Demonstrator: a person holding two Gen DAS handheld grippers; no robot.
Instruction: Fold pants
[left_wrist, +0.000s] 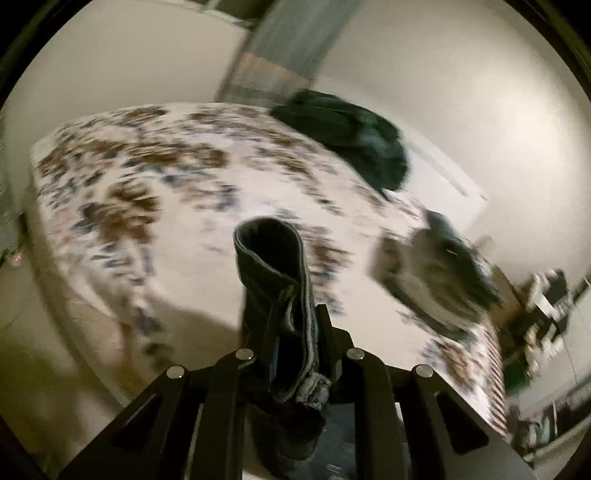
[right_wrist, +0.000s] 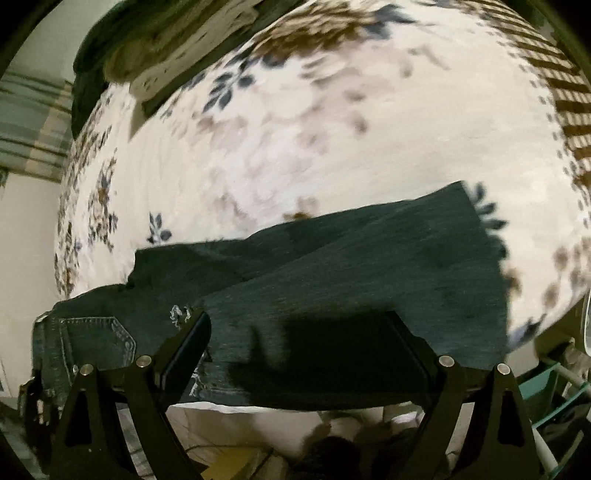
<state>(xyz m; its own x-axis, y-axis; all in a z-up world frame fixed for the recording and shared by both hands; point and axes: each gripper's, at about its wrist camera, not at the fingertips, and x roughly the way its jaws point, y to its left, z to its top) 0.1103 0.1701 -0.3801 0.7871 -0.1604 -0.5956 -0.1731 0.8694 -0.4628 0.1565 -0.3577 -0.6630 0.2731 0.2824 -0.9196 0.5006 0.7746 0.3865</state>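
The pants are dark jeans. In the left wrist view my left gripper (left_wrist: 295, 314) is shut on a bunched fold of the jeans (left_wrist: 275, 280) with a frayed hem, held up above the bed (left_wrist: 166, 192). In the right wrist view the jeans (right_wrist: 332, 266) lie spread across the near edge of the floral bed (right_wrist: 314, 129), back pocket (right_wrist: 98, 341) at the left. My right gripper (right_wrist: 299, 332) is open and empty, its fingers hovering just over the denim.
A dark green garment (left_wrist: 354, 136) lies at the bed's far side, and a grey-green pile (left_wrist: 439, 269) at the right. Walls surround the bed. Cluttered shelving (left_wrist: 546, 314) stands at the far right. The floor (right_wrist: 258, 424) shows below the bed edge.
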